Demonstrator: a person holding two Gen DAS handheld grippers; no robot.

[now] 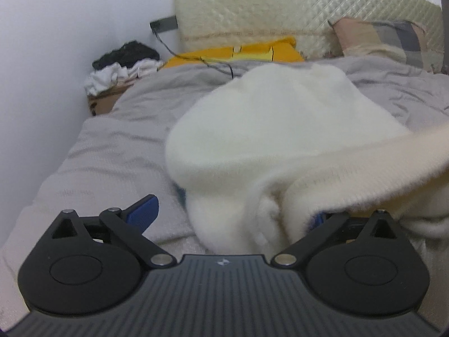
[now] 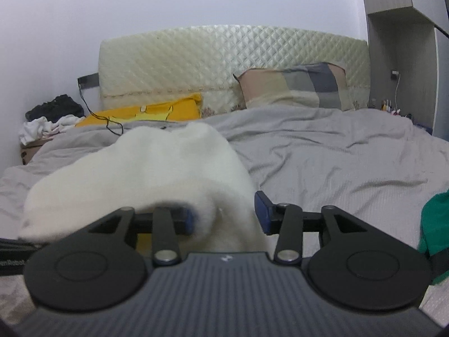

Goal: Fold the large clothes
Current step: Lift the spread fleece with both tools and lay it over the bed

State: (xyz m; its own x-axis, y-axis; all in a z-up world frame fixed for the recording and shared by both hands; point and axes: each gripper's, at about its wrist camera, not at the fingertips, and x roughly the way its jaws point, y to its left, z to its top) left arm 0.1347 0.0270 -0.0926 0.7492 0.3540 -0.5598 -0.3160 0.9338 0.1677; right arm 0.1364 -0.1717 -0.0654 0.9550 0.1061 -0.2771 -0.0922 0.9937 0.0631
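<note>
White and fluffy, the sweater (image 1: 269, 140) is lying bunched on the grey bedspread (image 1: 118, 146), with one ribbed edge trailing off to the right. The left gripper (image 1: 233, 216) is standing wide apart, the knit sitting loosely between its blue pads (image 1: 143, 210). The right gripper (image 2: 224, 216) is sitting partly apart around a fold; whether its pads are pressing it, I cannot tell. A yellow cloth (image 2: 146, 112) is lying by the quilted headboard (image 2: 224, 56).

A white wall (image 2: 196, 0) stands behind the quilted cream headboard (image 2: 224, 56). The bed has a grey cover (image 2: 336, 154) and 1 checked pillow (image 2: 297, 87). A grey shelf unit (image 2: 401, 56) stands at right.
</note>
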